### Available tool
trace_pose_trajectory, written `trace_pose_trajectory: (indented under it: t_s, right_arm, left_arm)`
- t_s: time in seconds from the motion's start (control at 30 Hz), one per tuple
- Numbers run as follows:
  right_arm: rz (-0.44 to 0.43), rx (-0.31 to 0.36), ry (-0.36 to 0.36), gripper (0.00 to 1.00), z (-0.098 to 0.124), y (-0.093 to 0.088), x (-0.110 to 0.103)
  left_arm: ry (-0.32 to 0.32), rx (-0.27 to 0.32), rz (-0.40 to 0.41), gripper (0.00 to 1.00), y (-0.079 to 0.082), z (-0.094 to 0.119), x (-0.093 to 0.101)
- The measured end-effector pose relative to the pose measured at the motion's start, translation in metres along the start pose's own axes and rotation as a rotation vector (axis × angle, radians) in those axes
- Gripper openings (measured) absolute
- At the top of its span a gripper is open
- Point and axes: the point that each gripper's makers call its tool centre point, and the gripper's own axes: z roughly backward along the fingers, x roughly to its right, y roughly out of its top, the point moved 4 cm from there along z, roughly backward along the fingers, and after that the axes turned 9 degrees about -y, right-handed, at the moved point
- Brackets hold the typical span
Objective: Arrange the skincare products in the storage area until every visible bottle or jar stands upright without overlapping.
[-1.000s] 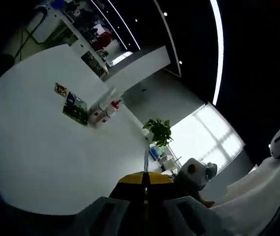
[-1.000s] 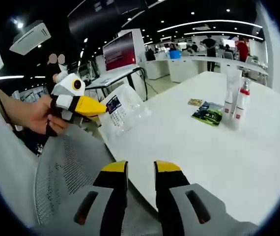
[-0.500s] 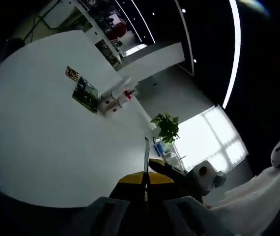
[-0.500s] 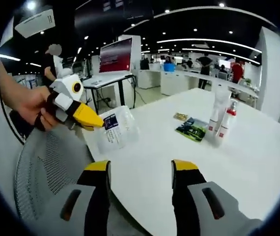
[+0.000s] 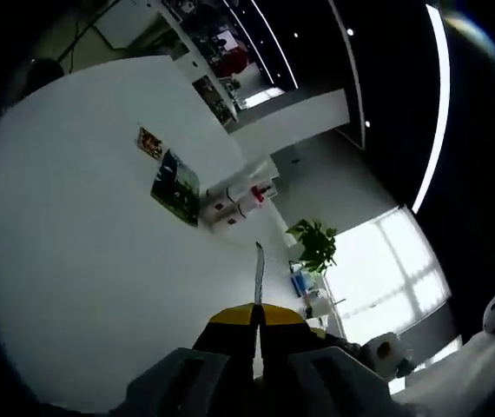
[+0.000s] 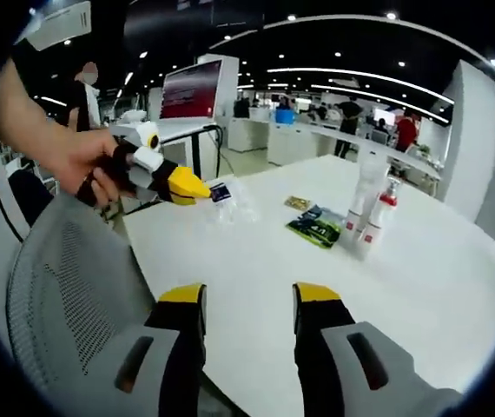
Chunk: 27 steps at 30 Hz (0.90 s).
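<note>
A tall white tube (image 6: 366, 193) and a red-capped white bottle (image 6: 380, 215) stand upright side by side on the round white table (image 6: 421, 287). The same pair (image 5: 237, 200) lies far ahead in the left gripper view. A green sachet (image 6: 315, 226) and a small gold sachet (image 6: 297, 202) lie flat beside them. My left gripper (image 5: 259, 314) is shut on the thin edge of a clear plastic package (image 5: 259, 265). In the right gripper view a hand holds that left gripper (image 6: 194, 185) over the table's near-left edge, with the labelled clear package (image 6: 230, 195) at its tip. My right gripper (image 6: 249, 297) is open and holds nothing.
A grey mesh chair back (image 6: 56, 295) stands at the table's near edge under my right gripper. Desks, a red screen (image 6: 191, 87) and people fill the office behind. A potted plant (image 5: 315, 246) stands beyond the table's far edge.
The left gripper has carried the clear package farther out over the table, away from the right gripper's camera. My right jaws have spread from a narrow gap to a wide one.
</note>
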Motion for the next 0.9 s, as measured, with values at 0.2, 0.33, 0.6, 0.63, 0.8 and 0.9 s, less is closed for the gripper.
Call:
trace_pose_trajectory:
  t_s: [0.2,0.33,0.6,0.63,0.8,0.9]
  right_arm:
    - [-0.024,0.008,-0.014,0.38,0.001,0.000,0.005]
    - [-0.031,0.002,-0.017,0.38,0.000,-0.001,0.005]
    - [-0.031,-0.009,-0.002,0.35,-0.001,-0.002,0.004]
    - [-0.034,-0.012,0.000,0.35,-0.002,-0.003,0.004]
    - [-0.043,-0.018,-0.003,0.35,-0.002,-0.003,0.005]
    - [-0.040,-0.026,-0.008,0.36,-0.003,-0.004,0.005]
  left_arm:
    - [0.066,-0.014,0.043,0.01,0.042,-0.018,-0.024]
    - [0.092,0.026,0.074,0.01,0.068,-0.027,-0.038]
    - [0.130,0.093,0.117,0.01,0.100,-0.043,-0.060]
    - [0.135,0.094,0.117,0.01,0.102,-0.045,-0.062]
    - [0.152,0.105,0.120,0.01,0.118,-0.055,-0.071]
    - [0.169,0.091,0.106,0.01,0.125,-0.061,-0.074]
